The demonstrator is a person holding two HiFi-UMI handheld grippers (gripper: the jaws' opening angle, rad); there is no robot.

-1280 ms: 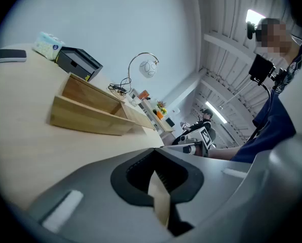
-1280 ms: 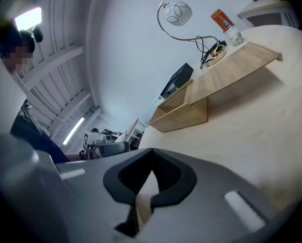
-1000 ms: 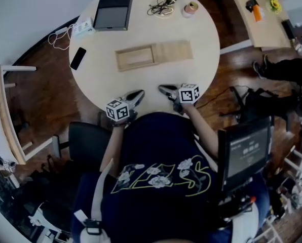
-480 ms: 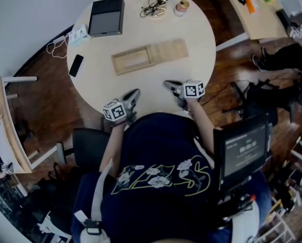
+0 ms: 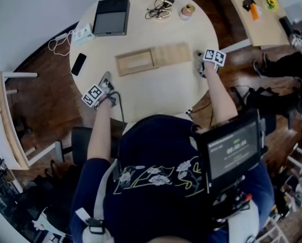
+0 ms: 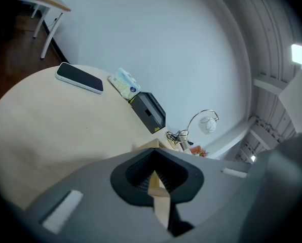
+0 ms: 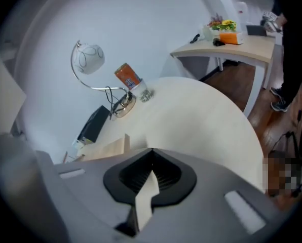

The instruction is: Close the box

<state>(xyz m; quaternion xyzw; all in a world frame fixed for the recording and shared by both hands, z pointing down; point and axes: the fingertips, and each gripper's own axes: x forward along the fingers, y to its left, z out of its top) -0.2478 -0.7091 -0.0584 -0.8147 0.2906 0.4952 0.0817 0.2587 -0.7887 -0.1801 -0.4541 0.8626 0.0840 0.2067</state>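
The box (image 5: 153, 58) is what both my tools are set round, and neither touches it yet. My left gripper (image 6: 152, 153) is clenched, its dark pads meeting at the tip with nothing caught between them. My right gripper (image 7: 151, 152) is clenched the same way, and it is empty too.

Just past the right tips I see the pale wooden end of the lid (image 5: 174, 52), close by and a little to their left. Ahead of the left tips only a corner of the open tray (image 5: 135, 62) peeps over the jaws. From above, that gripper sits near the tray's left end but clear of it, and somewhat nearer to me.

The box lies in the middle of the round table (image 5: 156, 97), its long axis running across me from left to right, the right end a touch farther off. The lid is drawn out to the right, leaving the tray's left half uncovered.

So the closing travel runs leftward along that axis, and I judge my right hand the better placed: it is beside the lid's outer end. The left would do best as a stop against the tray's far end, or the whole box may simply skate across the smooth top.

Beyond lie a phone (image 5: 78, 61) and a black case (image 5: 111, 15), well apart from the work.
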